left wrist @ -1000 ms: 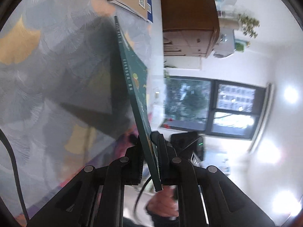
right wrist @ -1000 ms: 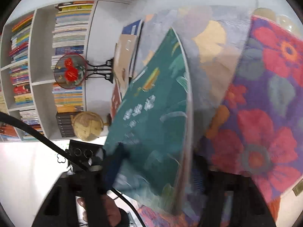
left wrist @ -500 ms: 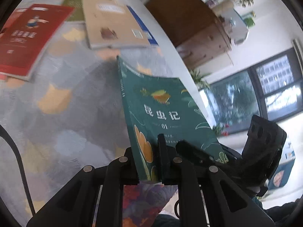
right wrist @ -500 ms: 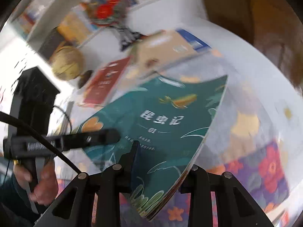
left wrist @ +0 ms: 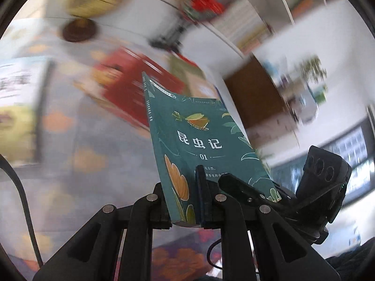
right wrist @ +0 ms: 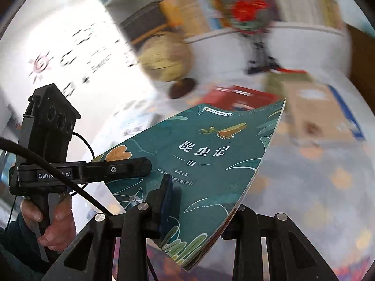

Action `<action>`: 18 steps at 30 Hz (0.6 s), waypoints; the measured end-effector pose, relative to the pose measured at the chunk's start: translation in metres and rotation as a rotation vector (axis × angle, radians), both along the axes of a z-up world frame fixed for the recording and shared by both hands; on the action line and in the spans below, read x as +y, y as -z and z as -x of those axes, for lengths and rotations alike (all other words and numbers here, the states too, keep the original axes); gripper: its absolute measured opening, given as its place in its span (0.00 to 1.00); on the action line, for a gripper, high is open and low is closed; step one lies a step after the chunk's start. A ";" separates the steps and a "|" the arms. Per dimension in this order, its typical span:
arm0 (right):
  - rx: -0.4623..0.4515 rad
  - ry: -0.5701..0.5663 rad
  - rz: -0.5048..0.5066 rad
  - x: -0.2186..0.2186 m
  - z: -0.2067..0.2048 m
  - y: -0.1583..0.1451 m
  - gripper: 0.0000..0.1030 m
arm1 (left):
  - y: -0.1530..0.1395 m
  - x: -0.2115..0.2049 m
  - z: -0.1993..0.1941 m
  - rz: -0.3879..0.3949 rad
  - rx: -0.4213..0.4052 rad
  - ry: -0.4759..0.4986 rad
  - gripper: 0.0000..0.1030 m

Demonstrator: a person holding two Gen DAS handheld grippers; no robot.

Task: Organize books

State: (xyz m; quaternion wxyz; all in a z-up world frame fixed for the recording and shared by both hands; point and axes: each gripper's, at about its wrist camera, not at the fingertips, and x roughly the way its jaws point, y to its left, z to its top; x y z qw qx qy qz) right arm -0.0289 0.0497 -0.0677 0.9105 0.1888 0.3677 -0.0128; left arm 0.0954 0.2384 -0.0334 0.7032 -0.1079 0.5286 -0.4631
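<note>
A green paperback with an insect on its cover hangs above the table, cover facing me, held at both lower corners. My left gripper is shut on its spine edge, one pad lying on the cover. My right gripper is shut on the book at the page edge, its blue pad pressed on the cover and the other finger hidden behind. Each view shows the other gripper: the right gripper, and the left gripper in a person's hand.
Blurred beyond the book lie a red book, a tan book and a pale book on the patterned tablecloth. A globe, a bookshelf and a brown cabinet stand behind.
The green book came up off the table and turned from edge-on to cover facing me. Both grippers rose and swung towards the bookshelf. The right gripper rolled and closed on the book.
</note>
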 end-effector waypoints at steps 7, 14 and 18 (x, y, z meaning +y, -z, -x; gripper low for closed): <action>0.010 -0.198 -0.105 0.085 -0.126 0.016 0.31 | 0.009 0.111 -0.073 -0.040 -0.035 -0.225 0.12; 0.083 -0.278 -0.199 0.145 -0.227 0.055 0.31 | 0.043 0.174 -0.138 -0.083 0.004 -0.345 0.13; 0.122 -0.274 -0.188 0.162 -0.255 0.069 0.31 | 0.066 0.192 -0.158 -0.041 0.069 -0.376 0.13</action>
